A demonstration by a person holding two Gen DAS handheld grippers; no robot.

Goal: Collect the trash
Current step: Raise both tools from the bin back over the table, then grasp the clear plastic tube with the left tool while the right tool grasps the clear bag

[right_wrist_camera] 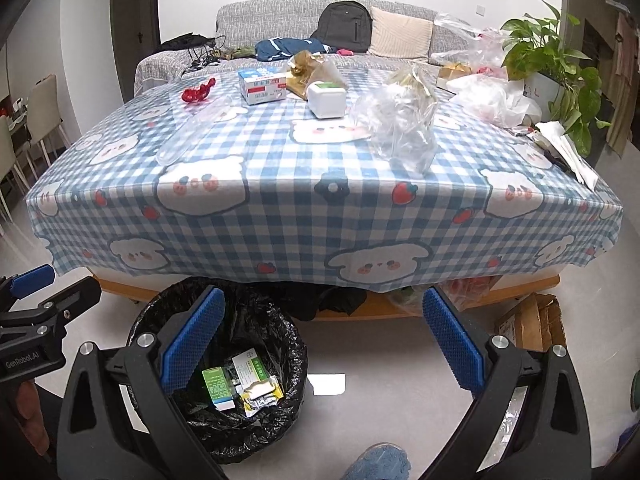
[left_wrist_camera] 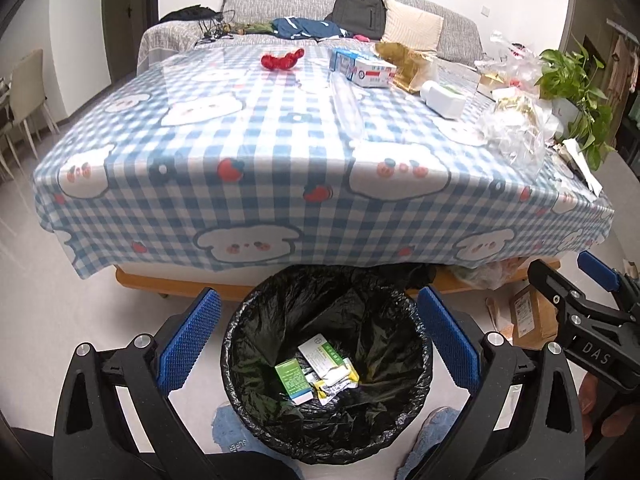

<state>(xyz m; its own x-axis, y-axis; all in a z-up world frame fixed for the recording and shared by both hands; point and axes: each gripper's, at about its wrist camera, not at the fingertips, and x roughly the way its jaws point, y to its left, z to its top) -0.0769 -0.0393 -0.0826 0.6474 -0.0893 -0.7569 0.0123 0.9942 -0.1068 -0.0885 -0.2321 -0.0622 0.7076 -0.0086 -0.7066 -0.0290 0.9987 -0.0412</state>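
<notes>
A bin lined with a black bag (left_wrist_camera: 404, 312) (right_wrist_camera: 280, 328) stands on the floor in front of the table. In it lie a green box (left_wrist_camera: 294, 380) (right_wrist_camera: 218, 386), a white-green packet and small wrappers. My left gripper (left_wrist_camera: 320, 340) hangs open right above the bin, nothing between its fingers. My right gripper (right_wrist_camera: 322, 338) is open too, over the floor to the bin's right. On the checked tablecloth (right_wrist_camera: 280, 152) lie a crumpled clear bag (right_wrist_camera: 400, 128), a red wrapper (right_wrist_camera: 196, 92), a blue-white box (right_wrist_camera: 262, 86), a white container (right_wrist_camera: 326, 98) and a gold wrapper (right_wrist_camera: 306, 68).
A potted plant (right_wrist_camera: 548, 60) and white plastic bags (right_wrist_camera: 492, 98) crowd the table's right side. A cardboard box (right_wrist_camera: 528, 324) sits on the floor at the right. A sofa with a backpack (right_wrist_camera: 346, 26) stands behind. Chairs (right_wrist_camera: 40, 116) stand left. A blue slipper (right_wrist_camera: 378, 462) shows below.
</notes>
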